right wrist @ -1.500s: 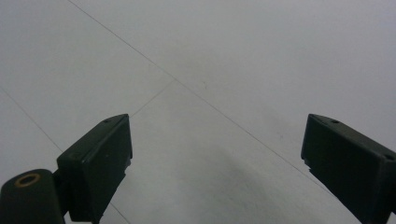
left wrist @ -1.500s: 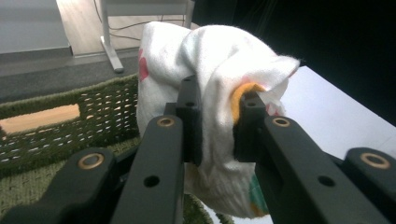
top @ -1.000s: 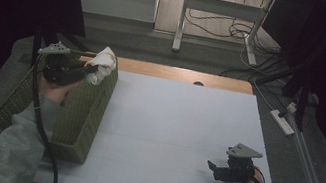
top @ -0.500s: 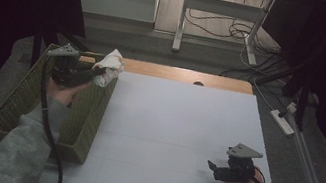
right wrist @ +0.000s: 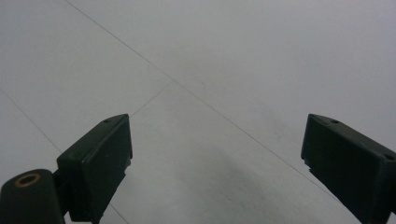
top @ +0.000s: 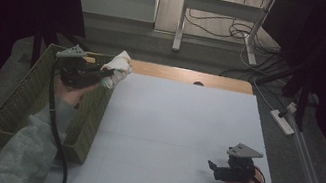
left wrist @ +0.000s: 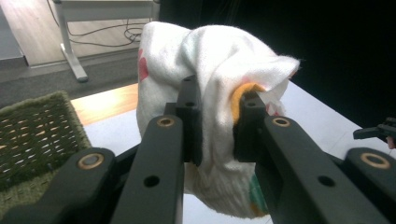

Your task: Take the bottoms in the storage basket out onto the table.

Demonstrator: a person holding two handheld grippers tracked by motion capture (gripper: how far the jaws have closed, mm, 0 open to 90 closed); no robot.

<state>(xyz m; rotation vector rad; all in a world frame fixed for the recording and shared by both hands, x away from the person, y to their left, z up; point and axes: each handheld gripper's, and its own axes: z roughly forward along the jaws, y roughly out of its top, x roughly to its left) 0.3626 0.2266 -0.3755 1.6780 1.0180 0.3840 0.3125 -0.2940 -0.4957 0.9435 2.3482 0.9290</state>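
L gripper [top: 103, 72]: black, 2 jaws, grey 3-cornered plate on top, black cable trailing back along grey sleeve. Clamped on cloth [top: 117, 69]; held above far right corner of basket [top: 23, 97], at table's far left edge. In left gripper view [left wrist: 217, 128], flat jaw pads pressed into cloth from both sides, brass-coloured rivets along jaw arms.

Cloth: soft white terry-type fabric, bunched into a rounded lump, fuzzy edge at top right, patches of red, orange and green print. Lifted clear of table, hanging between and below the jaws [left wrist: 210, 93].

Basket: woven, olive-green, rectangular, open-topped, coarse wicker weave; sits at table's left side, long axis running near to far. Rim corner seen at left in left gripper view [left wrist: 42, 126]. Contents not discernible, interior dark.

Table [top: 178, 140]: flat, smooth, matt pale-grey top w/ thin seam lines; wood strip along far edge.

R gripper [top: 225, 171]: black, grey plate on top, red-black cable at rear; resting low near table's near right corner, well apart from basket. In right gripper view [right wrist: 215, 172], 2 blocky jaws spread wide, nothing between them, bare table surface [right wrist: 224, 70] beneath w/ faint diagonal seams.

Floor beyond: desk legs [top: 181, 18], loose cables, white power strip [top: 282, 122] at right.
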